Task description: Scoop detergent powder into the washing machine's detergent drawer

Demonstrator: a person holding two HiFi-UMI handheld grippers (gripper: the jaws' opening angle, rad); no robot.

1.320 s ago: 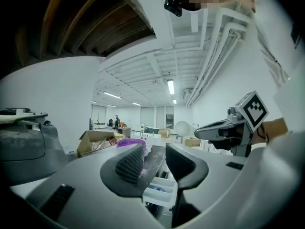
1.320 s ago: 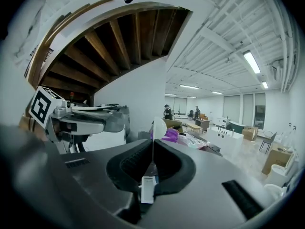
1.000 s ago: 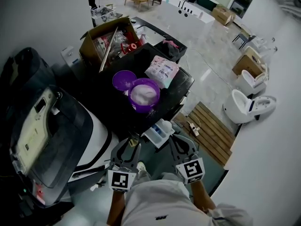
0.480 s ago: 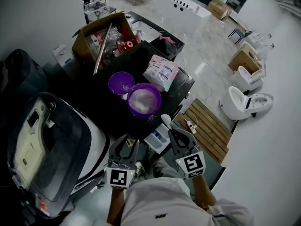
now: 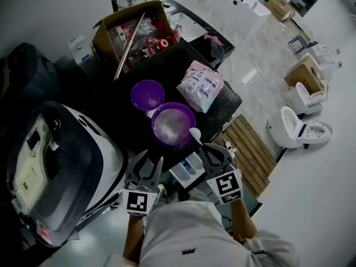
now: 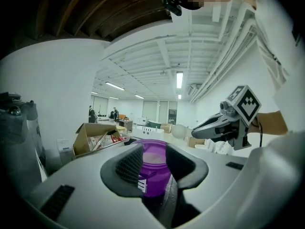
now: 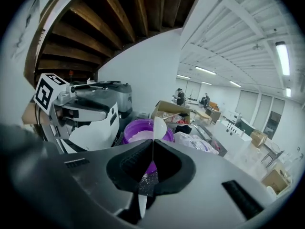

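Right tongs [image 5: 207, 149] pinch a white spoon [image 5: 194, 133], handle mostly hidden between them, above the purple tub [image 5: 173, 124]; left tongs [image 5: 150, 163] gape empty.

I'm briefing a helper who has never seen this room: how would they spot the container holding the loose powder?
Start at the black table beside the white washing machine; go to its near edge, ahead of the spoon in the right gripper. The purple tub there is open and holds pale powder, unlike the flat purple lid behind it and the pink-white bag.
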